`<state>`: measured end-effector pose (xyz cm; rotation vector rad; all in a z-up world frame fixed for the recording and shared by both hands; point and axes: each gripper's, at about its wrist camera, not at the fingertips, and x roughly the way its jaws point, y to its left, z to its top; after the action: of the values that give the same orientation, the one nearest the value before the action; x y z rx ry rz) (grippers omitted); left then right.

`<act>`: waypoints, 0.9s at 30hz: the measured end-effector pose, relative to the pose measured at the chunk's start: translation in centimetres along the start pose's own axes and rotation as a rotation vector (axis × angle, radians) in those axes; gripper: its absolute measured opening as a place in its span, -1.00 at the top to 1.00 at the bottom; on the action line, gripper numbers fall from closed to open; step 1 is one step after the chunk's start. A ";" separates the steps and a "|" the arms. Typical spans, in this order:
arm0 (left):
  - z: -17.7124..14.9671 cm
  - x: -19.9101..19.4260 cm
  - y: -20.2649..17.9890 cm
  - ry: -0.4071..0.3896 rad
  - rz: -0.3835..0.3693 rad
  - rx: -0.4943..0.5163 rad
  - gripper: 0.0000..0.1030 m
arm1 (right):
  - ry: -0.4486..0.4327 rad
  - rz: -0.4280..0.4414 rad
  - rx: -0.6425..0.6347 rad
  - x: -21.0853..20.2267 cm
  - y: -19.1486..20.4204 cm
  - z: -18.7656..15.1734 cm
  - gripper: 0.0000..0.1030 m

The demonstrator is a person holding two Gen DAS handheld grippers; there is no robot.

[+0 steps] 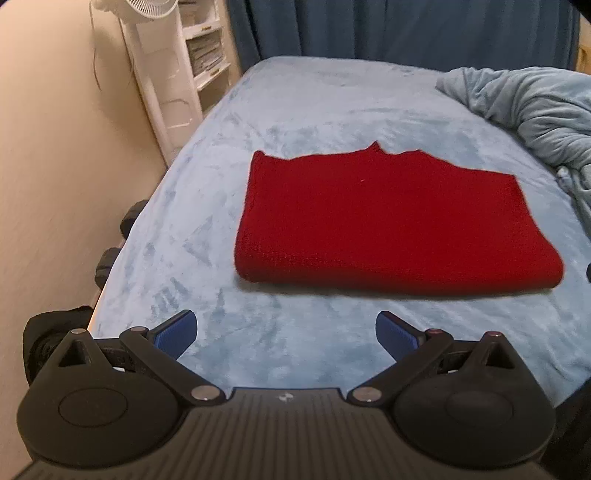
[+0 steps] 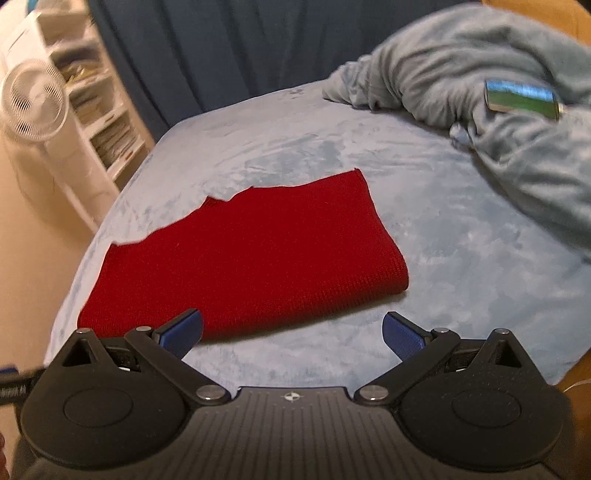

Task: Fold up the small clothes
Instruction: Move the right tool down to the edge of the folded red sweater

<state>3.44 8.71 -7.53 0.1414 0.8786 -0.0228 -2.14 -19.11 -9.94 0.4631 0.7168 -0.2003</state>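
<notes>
A red knitted garment (image 1: 384, 221) lies folded into a flat rectangle on the light blue bed cover (image 1: 288, 110), its folded edge toward me. My left gripper (image 1: 286, 334) hovers open just short of that near edge, nothing between its blue pads. In the right wrist view the same red garment (image 2: 251, 258) lies ahead and to the left. My right gripper (image 2: 291, 336) is open and empty above the near right part of the garment, its left fingertip (image 2: 184, 330) over the red cloth's edge. The bed cover (image 2: 461, 258) shows bare to the right.
A crumpled grey-blue duvet (image 2: 480, 74) is piled at the bed's far right, with a shiny blue-green object (image 2: 522, 98) on it. A white fan (image 2: 33, 99) and white shelves (image 1: 207, 44) stand left of the bed. Dark blue curtains (image 1: 406, 26) hang behind. Black objects (image 1: 107, 262) sit along the left edge.
</notes>
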 end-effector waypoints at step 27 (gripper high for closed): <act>3.7 14.0 5.8 0.156 0.198 -0.239 -1.00 | 0.060 -0.075 0.481 18.6 -10.9 3.0 -0.98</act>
<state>15.65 14.47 -15.35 0.0056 1.0120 0.2804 9.74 -30.53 -24.14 0.9035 0.7452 -0.4352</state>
